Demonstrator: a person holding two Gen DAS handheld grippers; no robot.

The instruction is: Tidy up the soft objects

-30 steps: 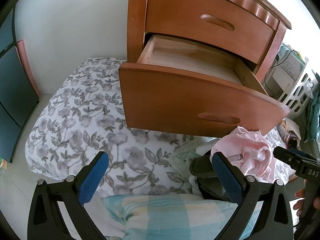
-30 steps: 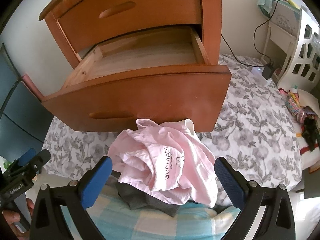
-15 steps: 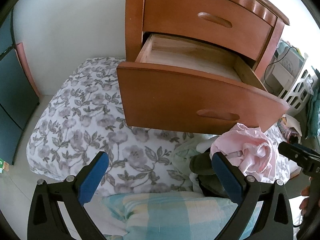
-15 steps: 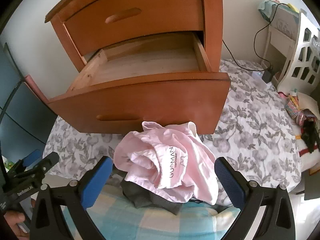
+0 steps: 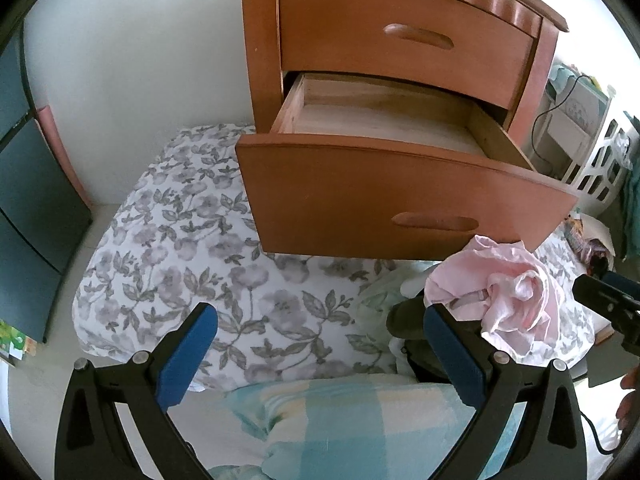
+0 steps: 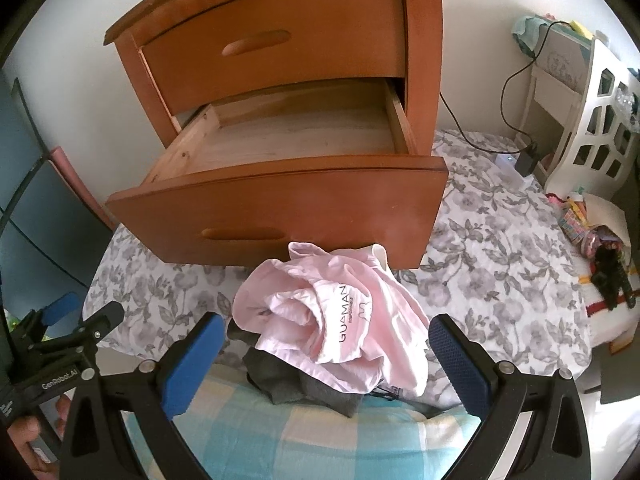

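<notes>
Tools both spread wide and empty: right tool (image 6: 324, 356) frames pink garment (image 6: 340, 320), left tool (image 5: 320, 344) grips nothing.

2 drawers (image 6: 280, 216), 1 pink garment (image 6: 340, 320), 1 grey garment (image 6: 304, 388), 1 pillow (image 6: 320, 440).

I was looking into a home bedroom: a bed (image 6: 500, 248) under a floral cover, a wooden nightstand (image 6: 280, 56) with its lower drawer (image 6: 280, 208) pulled out, crumpled clothes (image 6: 340, 320) and a checked pillow (image 6: 320, 440).
</notes>
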